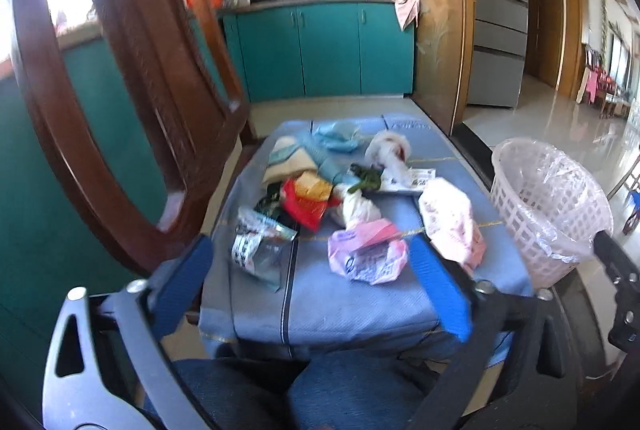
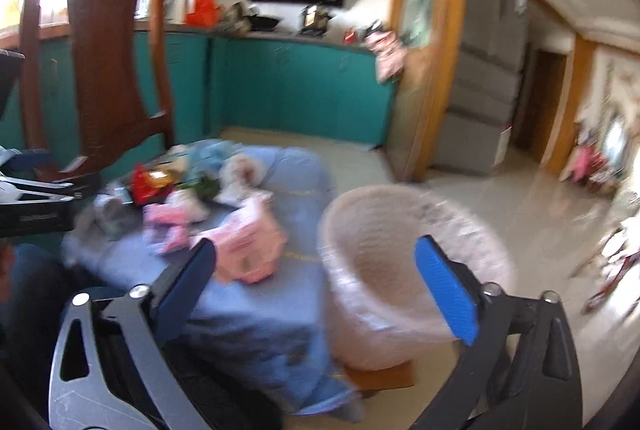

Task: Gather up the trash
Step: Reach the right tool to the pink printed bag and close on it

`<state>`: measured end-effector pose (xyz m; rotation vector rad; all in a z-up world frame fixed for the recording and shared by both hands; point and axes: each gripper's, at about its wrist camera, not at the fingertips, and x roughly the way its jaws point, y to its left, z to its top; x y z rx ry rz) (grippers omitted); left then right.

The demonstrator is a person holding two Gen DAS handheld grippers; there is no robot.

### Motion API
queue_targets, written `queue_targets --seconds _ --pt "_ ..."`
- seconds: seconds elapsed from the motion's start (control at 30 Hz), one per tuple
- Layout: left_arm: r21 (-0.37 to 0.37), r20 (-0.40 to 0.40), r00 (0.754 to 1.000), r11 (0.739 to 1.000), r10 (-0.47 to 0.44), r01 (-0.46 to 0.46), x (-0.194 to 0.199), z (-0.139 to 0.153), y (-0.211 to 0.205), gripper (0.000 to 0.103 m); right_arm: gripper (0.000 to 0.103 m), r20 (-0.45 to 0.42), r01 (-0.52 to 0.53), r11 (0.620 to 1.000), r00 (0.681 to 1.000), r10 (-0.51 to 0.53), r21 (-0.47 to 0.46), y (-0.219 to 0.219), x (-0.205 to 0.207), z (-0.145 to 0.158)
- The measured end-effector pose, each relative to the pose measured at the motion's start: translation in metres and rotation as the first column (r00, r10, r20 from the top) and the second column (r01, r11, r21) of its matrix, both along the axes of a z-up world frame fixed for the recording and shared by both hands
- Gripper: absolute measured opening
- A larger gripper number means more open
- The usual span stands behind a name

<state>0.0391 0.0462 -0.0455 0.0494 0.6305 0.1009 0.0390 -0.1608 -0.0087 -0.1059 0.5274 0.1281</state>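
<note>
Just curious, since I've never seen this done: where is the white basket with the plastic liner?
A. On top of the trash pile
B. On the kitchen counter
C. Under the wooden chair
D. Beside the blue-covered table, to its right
D: the white basket stands off the right edge of the blue-covered table.

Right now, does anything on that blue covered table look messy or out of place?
Yes. Crumpled wrappers and plastic bags lie scattered across the blue cloth, none in the white basket beside it. Its clear liner looks empty from the right wrist view, though that view is blurred.
</note>
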Motion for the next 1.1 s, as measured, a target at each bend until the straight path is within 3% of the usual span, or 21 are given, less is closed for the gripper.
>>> queue_targets --seconds 0.03,0.07,0.1,0.17,0.23,0.27,0.3,0.43,0.7,0.77,0.97,1.1 --pt "-0.014 -0.016 1.000 1.000 0.007 -0.007 0.002 -0.003 0.005 0.072 0.081 -0.031 -0.018 0.999 0.999 0.019 0.040 -0.001 0.005 -0.004" --pt "-0.033 -0.044 0.999 0.999 0.014 -0.015 0.005 -0.008 0.010 0.066 0.069 -0.064 -0.027 0.997 0.997 0.032 0.076 -0.001 0.011 -0.010" --pt "-0.048 -0.061 0.998 0.999 0.014 -0.017 0.009 -0.012 0.015 0.065 0.062 -0.090 -0.033 0.995 0.995 0.041 0.095 0.002 0.018 -0.014" --pt "-0.061 -0.089 0.996 0.998 0.018 -0.024 0.015 -0.017 0.021 0.065 0.062 -0.116 -0.058 0.993 0.991 0.070 0.102 0.012 0.028 -0.021" --pt "-0.074 -0.109 0.994 0.997 0.014 -0.022 0.023 -0.023 0.025 0.075 0.062 -0.121 -0.081 0.992 0.988 0.093 0.095 0.026 0.039 -0.024" --pt "-0.086 -0.120 0.993 0.996 0.004 -0.015 0.029 -0.027 0.026 0.086 0.065 -0.128 -0.090 0.992 0.987 0.101 0.094 0.032 0.048 -0.025" --pt "-0.098 -0.127 0.992 0.995 -0.006 -0.006 0.032 -0.029 0.025 0.089 0.069 -0.137 -0.095 0.990 0.985 0.109 0.101 0.034 0.056 -0.027" --pt "-0.086 -0.158 0.987 0.996 -0.008 -0.005 0.045 -0.041 0.021 0.090 0.072 -0.225 -0.103 0.982 0.965 0.137 0.157 0.044 0.106 -0.044" --pt "-0.121 -0.191 0.982 0.993 -0.005 -0.018 0.061 -0.052 0.033 0.090 0.072 -0.396 -0.053 0.992 0.913 0.095 0.116 0.052 0.153 -0.090" --pt "-0.138 -0.199 0.980 0.990 -0.012 -0.016 0.065 -0.054 0.034 0.090 0.071 -0.411 -0.060 0.989 0.905 0.110 0.133 0.051 0.152 -0.095" --pt "-0.169 -0.218 0.974 0.985 -0.068 0.031 0.083 -0.059 0.019 0.090 0.037 -0.387 -0.086 0.982 0.911 0.146 0.167 0.045 0.142 -0.087" --pt "-0.156 -0.254 0.962 0.986 -0.097 0.058 0.097 -0.065 0.004 0.090 0.035 -0.340 -0.069 0.986 0.933 0.117 0.149 0.033 0.129 -0.068"
